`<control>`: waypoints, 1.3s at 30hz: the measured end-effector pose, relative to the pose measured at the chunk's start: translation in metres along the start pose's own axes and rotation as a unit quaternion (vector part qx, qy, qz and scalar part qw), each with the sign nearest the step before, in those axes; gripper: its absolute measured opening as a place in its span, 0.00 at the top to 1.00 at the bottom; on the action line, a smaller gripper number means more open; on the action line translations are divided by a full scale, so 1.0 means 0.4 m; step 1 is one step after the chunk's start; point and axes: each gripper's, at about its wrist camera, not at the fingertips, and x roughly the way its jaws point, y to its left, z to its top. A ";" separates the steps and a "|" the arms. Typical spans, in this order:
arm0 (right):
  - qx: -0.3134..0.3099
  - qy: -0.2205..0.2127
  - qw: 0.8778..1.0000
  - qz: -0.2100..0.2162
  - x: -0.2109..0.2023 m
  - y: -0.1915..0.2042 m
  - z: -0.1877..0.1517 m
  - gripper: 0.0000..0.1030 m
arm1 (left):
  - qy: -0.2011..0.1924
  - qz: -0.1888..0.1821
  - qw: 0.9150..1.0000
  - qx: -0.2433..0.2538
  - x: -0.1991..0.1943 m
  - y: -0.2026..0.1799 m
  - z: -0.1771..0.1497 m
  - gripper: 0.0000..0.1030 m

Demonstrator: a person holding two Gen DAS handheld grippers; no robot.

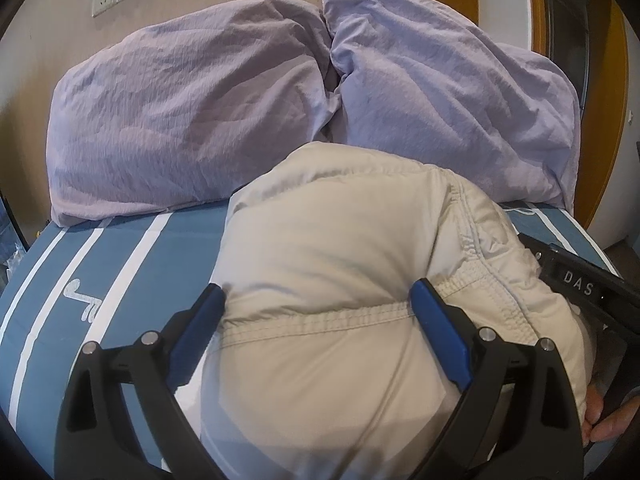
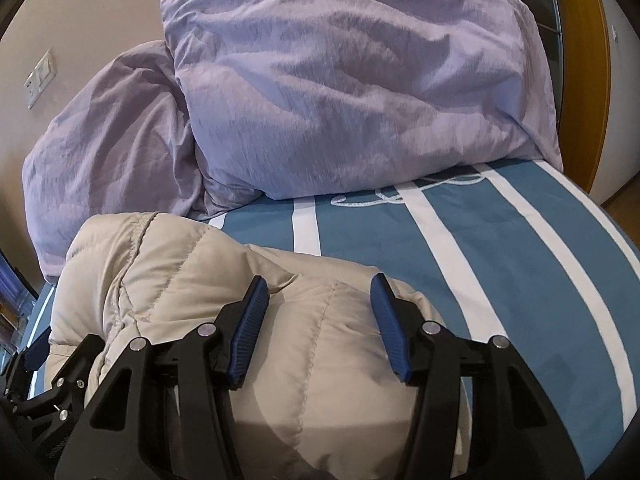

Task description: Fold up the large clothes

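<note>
On striped bed (image 2: 520, 248), bunched beige jacket (image 1: 340, 248), both tongs spread.

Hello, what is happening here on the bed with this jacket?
A person holds a gripper in each hand and is folding a beige puffy jacket on a bed with a blue and white striped cover. The left gripper is open, its blue fingers on either side of the bundled jacket. The right gripper is open too, over another part of it. Neither is pinching the fabric. Two lilac pillows lie behind the jacket.
</note>
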 end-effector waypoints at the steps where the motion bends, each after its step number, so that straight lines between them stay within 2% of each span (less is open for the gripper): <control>1: 0.001 0.001 1.000 0.001 0.002 0.000 -0.001 0.46 | -0.001 0.001 1.000 0.000 -0.001 -0.001 -0.002 0.09; 20: 0.006 0.013 1.000 0.002 0.018 -0.006 -0.007 0.45 | -0.002 0.003 1.000 0.004 0.000 -0.006 -0.003 0.09; 27: -0.011 0.038 0.999 -0.019 0.043 0.013 -0.007 0.45 | -0.001 0.004 1.000 0.004 -0.002 -0.008 -0.003 0.09; 33: -0.010 0.047 0.999 -0.023 0.052 0.012 -0.011 0.45 | 0.013 -0.015 1.000 -0.017 -0.020 0.020 0.031 0.09; 36: -0.007 0.047 0.999 -0.020 0.052 0.008 -0.012 0.45 | -0.009 -0.003 1.000 -0.019 -0.044 0.030 0.068 0.09; 39: -0.004 0.046 0.999 -0.018 0.051 0.005 -0.012 0.45 | -0.020 0.025 0.999 0.004 -0.043 0.013 0.101 0.09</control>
